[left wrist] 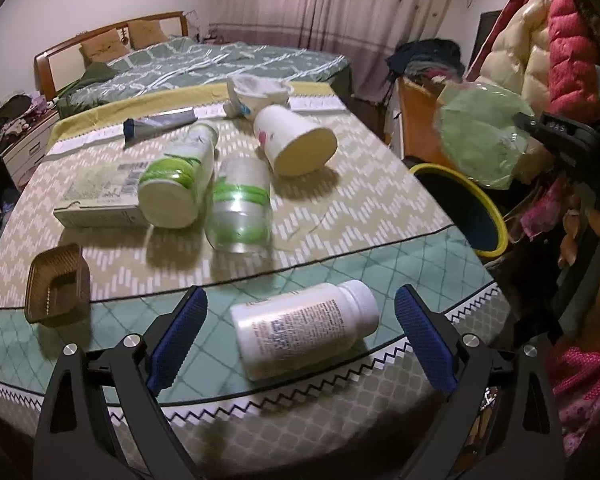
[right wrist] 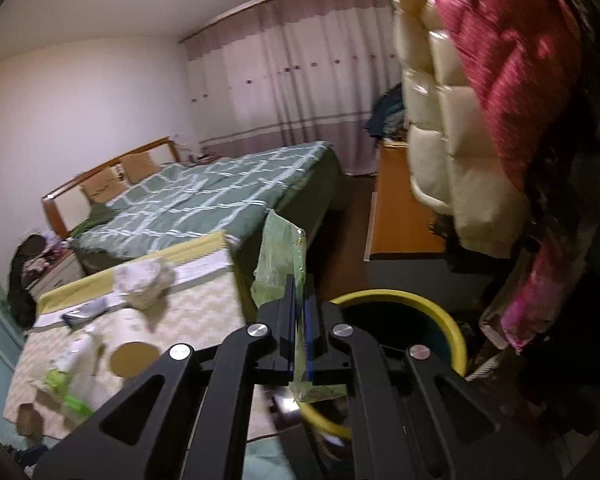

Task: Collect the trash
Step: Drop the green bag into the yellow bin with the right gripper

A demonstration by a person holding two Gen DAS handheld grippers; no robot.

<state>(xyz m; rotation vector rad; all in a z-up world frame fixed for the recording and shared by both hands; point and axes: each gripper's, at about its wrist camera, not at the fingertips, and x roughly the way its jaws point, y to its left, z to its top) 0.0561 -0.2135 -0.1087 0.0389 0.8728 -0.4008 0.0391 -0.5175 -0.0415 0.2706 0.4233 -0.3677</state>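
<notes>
My left gripper (left wrist: 300, 336) stands wide, straddling without touching the white pill bottle (left wrist: 304, 330), whose long axis lies crosswise between the pads; right gripper (right wrist: 299, 320) pinches a green wrapper (right wrist: 282, 256).

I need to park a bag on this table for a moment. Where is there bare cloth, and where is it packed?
Free: the near left corner, between the brown tray and the white pill bottle, and the right side between the paper cup and the yellow-rimmed bin. Crowded: the middle, where the green-labelled bottle, clear jar and flat box lie together.
</notes>
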